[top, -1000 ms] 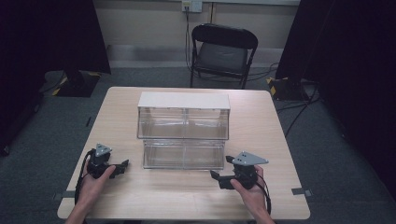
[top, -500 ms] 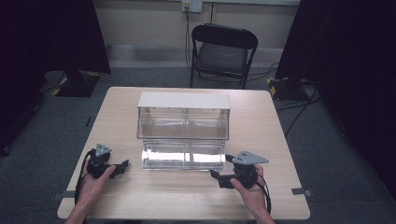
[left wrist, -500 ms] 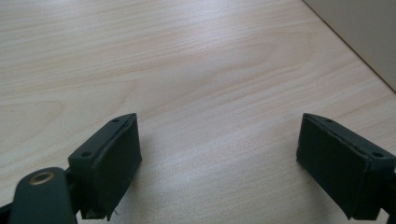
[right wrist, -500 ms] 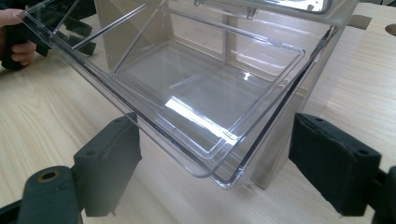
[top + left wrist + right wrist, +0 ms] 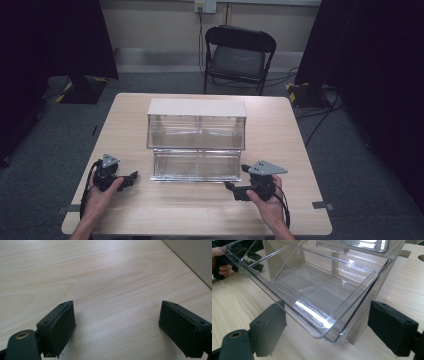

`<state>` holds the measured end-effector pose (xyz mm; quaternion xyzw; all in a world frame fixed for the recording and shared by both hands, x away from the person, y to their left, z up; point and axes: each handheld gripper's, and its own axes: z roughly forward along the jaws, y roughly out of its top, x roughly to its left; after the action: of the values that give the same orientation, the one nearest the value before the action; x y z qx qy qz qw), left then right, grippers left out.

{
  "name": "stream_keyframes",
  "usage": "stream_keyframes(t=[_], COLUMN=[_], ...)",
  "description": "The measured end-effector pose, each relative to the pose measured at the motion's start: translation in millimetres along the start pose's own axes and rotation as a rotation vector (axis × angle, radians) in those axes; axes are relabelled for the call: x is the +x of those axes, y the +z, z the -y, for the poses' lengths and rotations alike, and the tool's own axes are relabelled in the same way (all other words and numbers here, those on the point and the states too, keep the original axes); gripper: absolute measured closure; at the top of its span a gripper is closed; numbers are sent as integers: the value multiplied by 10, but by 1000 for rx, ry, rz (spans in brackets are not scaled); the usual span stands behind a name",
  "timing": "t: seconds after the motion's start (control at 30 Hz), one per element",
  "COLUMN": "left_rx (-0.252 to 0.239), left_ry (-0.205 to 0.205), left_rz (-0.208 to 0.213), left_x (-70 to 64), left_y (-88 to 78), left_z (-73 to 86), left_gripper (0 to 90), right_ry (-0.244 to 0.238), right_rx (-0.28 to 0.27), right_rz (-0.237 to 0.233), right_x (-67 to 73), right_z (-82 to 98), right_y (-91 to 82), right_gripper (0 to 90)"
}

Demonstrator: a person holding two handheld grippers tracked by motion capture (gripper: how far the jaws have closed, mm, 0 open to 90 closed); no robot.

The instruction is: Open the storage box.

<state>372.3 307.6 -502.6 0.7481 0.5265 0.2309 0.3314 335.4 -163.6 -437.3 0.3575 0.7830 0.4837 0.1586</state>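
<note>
Dark curtains hang on both sides of the room and a black folding chair (image 5: 236, 55) stands against the far wall, behind a pale wooden desk (image 5: 280, 130). On the desk sits a clear plastic drawer unit (image 5: 196, 125) with a white top, its lower drawer (image 5: 196, 167) pulled out toward the person. The left gripper (image 5: 131, 177) rests near the drawer's left front corner and the right gripper (image 5: 235, 189) near its right front corner, apart from it, probably so each hand can reach one end.

The right gripper view looks straight into the drawer (image 5: 322, 297), empty and see-through, with the jaws spread wide at either side of its near corner and pinching nothing. The left gripper view shows bare wood grain between its own widely spread jaws, which the high view cannot resolve.
</note>
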Motion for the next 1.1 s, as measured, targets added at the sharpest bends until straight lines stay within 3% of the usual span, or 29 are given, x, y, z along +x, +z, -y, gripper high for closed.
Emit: stream_keyframes(t=[0.33, 1.1], left_rx=[-1, 0], left_ry=[-1, 0], left_rz=[0, 0], left_x=[-1, 0], left_y=[0, 1], left_z=[0, -1], left_gripper=[131, 129], right_ry=[-5, 6], right_rx=[-5, -24], right_rz=[21, 15], right_x=[2, -12], right_z=[-35, -132], right_y=[-3, 1], right_gripper=[135, 134])
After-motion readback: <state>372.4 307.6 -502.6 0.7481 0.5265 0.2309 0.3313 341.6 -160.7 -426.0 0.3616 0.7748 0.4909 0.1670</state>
